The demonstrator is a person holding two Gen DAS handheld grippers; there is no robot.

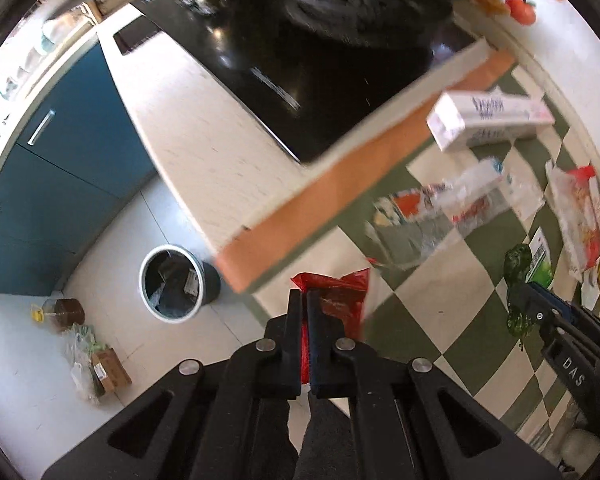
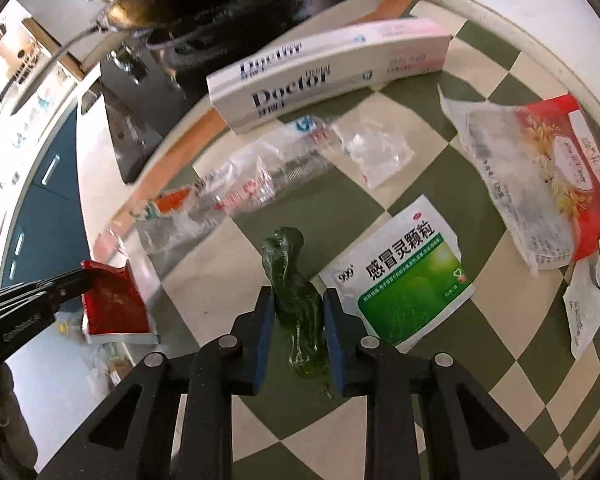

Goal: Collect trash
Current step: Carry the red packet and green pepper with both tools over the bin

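While above the checkered cloth (image 2: 380, 152), left claw (image 1: 304, 300) pinching red wrapper (image 1: 340, 300), right claw (image 2: 295, 308) clamping green wrapper (image 2: 295, 304).

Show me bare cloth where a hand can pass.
Free: the checks below the green sachet, nearest the right gripper. Crowded: clear wrappers under the toothpaste box, and the red-and-white bag on the right.

Readable print on the counter litter

A long white box (image 2: 324, 76) at the far side is showing "Doctor" on two faces; near right, a green-and-white sachet (image 2: 400, 276) is reading "999" and "感冒灵颗粒"; the right gripper (image 1: 540, 312) body is bearing "DAS". Other wrappers' print is blurring past reading.
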